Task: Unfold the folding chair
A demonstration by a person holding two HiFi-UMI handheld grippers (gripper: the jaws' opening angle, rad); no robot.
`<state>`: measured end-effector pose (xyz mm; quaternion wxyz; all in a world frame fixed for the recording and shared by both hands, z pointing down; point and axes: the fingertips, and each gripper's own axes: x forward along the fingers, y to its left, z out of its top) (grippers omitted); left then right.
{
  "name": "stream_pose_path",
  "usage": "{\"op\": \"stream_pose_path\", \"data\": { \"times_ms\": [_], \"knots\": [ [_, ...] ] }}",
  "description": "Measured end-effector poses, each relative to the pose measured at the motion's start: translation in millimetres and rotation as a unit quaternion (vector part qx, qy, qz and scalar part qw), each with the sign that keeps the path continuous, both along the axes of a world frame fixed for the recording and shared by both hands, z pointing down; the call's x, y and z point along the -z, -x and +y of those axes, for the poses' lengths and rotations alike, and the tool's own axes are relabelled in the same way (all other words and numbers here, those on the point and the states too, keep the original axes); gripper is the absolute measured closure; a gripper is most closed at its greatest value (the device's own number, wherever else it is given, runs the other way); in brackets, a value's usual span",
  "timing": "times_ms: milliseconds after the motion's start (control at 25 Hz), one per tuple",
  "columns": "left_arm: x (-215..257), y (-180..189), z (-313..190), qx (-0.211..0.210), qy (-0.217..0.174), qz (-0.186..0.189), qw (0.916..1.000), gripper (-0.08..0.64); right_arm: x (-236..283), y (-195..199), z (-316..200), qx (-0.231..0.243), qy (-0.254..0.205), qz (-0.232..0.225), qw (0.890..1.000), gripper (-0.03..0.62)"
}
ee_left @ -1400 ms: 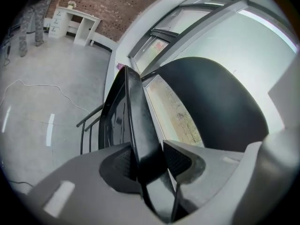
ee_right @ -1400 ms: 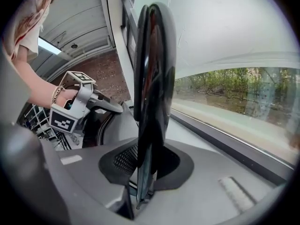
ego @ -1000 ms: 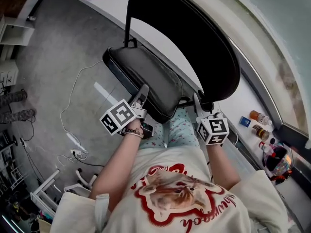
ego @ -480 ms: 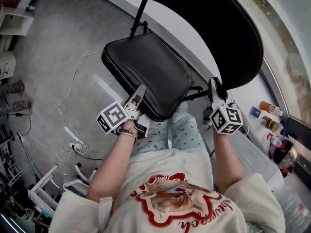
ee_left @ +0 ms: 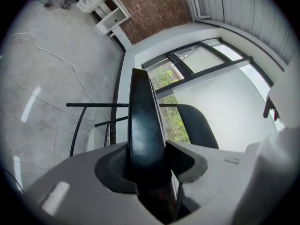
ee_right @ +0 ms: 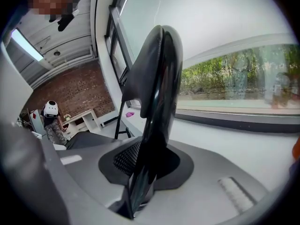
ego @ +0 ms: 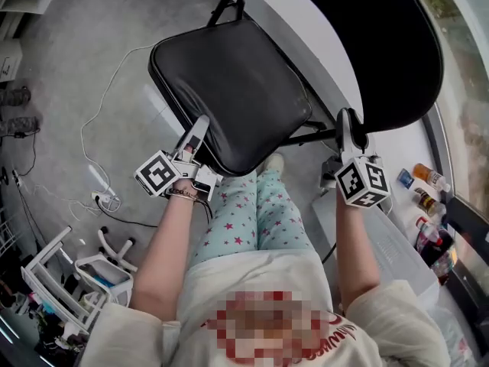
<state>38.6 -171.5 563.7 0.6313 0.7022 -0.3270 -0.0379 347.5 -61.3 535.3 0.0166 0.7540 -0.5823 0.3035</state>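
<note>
Head view looks down on a black folding chair standing on the grey concrete floor just ahead of the person's knees, its seat swung well away from the backrest. The left hand-held gripper is clamped on the seat's near edge. The left gripper view confirms it, with the dark padded rim filling the gap between the jaws. The right hand-held gripper is closed on the lower rim of the backrest. In the right gripper view that glossy black panel stands edge-on between the ribbed pads.

The seat is a rounded-corner cushion with a matte, leather-like cover and a piped border. The backrest is a broad oval, smoother and shinier. Thin black metal tubes join the two, and more of the frame shows past the seat in the left gripper view.

Judging by the build, the frame will be stiff and moderately heavy, swinging only at its pivots, while the padding gives a little under the jaws. The shiny backrest looks the more likely to slip, so a firm bite well onto its rim seems wise. The seat's front edge gives good leverage for pressing it down flat. Jaws are best kept off the crossing tubes, where parts could pinch

A white cable trails over the floor to the left, near the chair's legs
</note>
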Motion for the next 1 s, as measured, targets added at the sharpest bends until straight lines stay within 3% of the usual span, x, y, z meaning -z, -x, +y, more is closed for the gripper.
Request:
{"op": "stream_pose_path", "data": {
  "times_ms": [440, 600, 680, 720, 760, 800, 920, 1000],
  "knots": [
    [-49.6, 64.5, 7.4, -0.015, 0.008, 0.067, 0.9976, 0.361, -25.0, 28.1, 1.9, -0.016, 0.000, -0.007, 1.000, 0.495],
    [-69.5, 96.1, 14.0, -0.010, 0.014, 0.085, 0.9963, 0.356, -32.0, 45.1, 5.9, -0.028, 0.012, 0.037, 0.999, 0.486],
    [-76.7, 104.2, 16.1, -0.012, 0.015, 0.099, 0.9949, 0.354, -39.5, 48.9, 9.2, -0.043, 0.021, 0.053, 0.997, 0.453],
    [-79.9, 106.3, 17.9, -0.014, 0.015, 0.108, 0.9939, 0.354, -44.1, 48.7, 12.8, -0.059, 0.019, 0.040, 0.997, 0.453],
    [-82.9, 107.7, 19.5, -0.018, 0.014, 0.118, 0.9928, 0.354, -48.9, 47.4, 18.2, -0.081, 0.014, 0.024, 0.996, 0.416],
    [-85.2, 108.7, 20.4, -0.022, 0.012, 0.126, 0.9917, 0.354, -53.1, 45.5, 26.0, -0.105, 0.011, 0.015, 0.994, 0.334],
    [-90.1, 111.5, 20.8, -0.027, 0.006, 0.143, 0.9893, 0.357, -68.7, 53.9, 59.8, -0.152, 0.024, 0.017, 0.988, 0.212],
    [-95.9, 116.0, 21.7, -0.018, 0.006, 0.147, 0.9890, 0.356, -90.7, 82.1, 77.9, -0.142, 0.052, -0.008, 0.988, 0.237]
  ]
}}
